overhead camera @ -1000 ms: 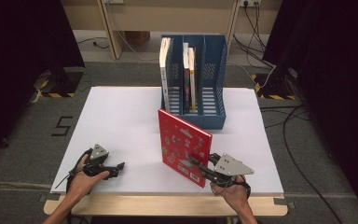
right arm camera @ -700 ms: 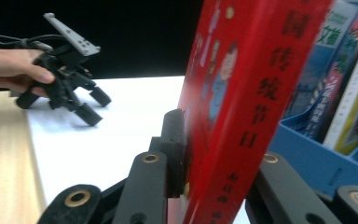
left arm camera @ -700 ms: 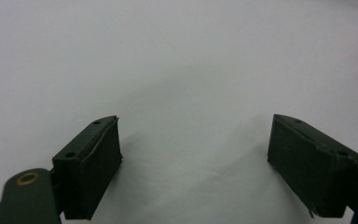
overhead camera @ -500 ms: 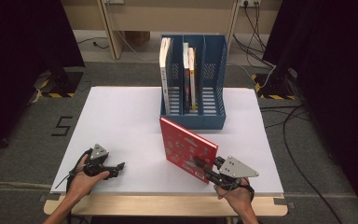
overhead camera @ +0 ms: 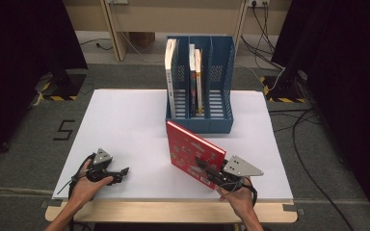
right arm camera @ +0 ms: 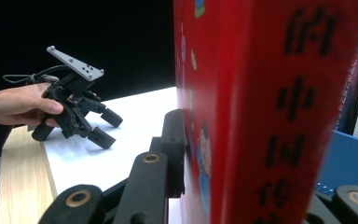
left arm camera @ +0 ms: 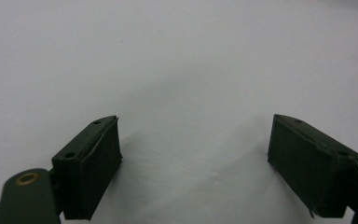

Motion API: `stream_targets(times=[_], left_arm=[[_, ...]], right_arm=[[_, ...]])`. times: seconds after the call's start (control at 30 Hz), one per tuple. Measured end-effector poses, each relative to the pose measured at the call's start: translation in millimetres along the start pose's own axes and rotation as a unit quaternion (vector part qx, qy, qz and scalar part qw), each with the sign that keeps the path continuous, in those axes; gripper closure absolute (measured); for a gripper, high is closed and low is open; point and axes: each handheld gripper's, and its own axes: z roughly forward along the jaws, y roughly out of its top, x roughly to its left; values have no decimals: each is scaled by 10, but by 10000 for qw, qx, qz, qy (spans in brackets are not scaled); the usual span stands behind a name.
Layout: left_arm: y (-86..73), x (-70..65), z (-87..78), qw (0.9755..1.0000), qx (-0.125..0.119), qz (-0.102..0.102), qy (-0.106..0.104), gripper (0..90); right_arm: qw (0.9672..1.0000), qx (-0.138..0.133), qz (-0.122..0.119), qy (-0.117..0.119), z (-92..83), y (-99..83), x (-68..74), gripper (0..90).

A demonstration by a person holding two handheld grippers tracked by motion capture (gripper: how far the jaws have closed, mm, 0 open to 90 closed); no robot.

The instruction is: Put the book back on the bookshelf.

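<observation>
A red picture book point(overhead camera: 192, 150) leans on one edge on the white table point(overhead camera: 125, 120), just in front of the blue file holder point(overhead camera: 200, 122). My right gripper point(overhead camera: 203, 166) is shut on the book's near lower corner. In the right gripper view the book's red spine point(right arm camera: 270, 93) with black characters stands between the jaws. My left gripper point(overhead camera: 123, 173) rests near the table's front left, open, with nothing between its fingers point(left arm camera: 93, 163); the bare tabletop point(left arm camera: 168, 56) lies beneath them. From the right gripper view it point(right arm camera: 100, 128) sits farther off, held by a hand point(right arm camera: 18, 105).
The blue holder has three slots. A white book point(overhead camera: 171, 72) stands in the left slot and two thin books point(overhead camera: 196, 77) in the middle one. The table's wooden front edge point(overhead camera: 173, 211) runs below both hands. Cables point(overhead camera: 313, 144) lie on the floor at right.
The red book has tipped from nearly upright to a flatter lean, its top edge sinking and swinging right. The right hand shifted slightly with it. The left gripper stayed put.
</observation>
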Motion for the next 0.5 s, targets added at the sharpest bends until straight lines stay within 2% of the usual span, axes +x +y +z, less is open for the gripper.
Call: stream_targets(times=[0.27, 0.37, 0.5], left_arm=[[0, 0, 0, 10000, 0, 2, 0, 160], [-1, 0, -1, 10000, 1, 15, 6, 160], [-1, 0, -1, 10000, 1, 14, 5, 160]], right_arm=[[9998, -64, 181, 37, 16, -6, -10, 731], [9997, -125, 183, 65, 26, -1, -1, 672], [9998, -33, 207, 47, 44, -7, 11, 589]])
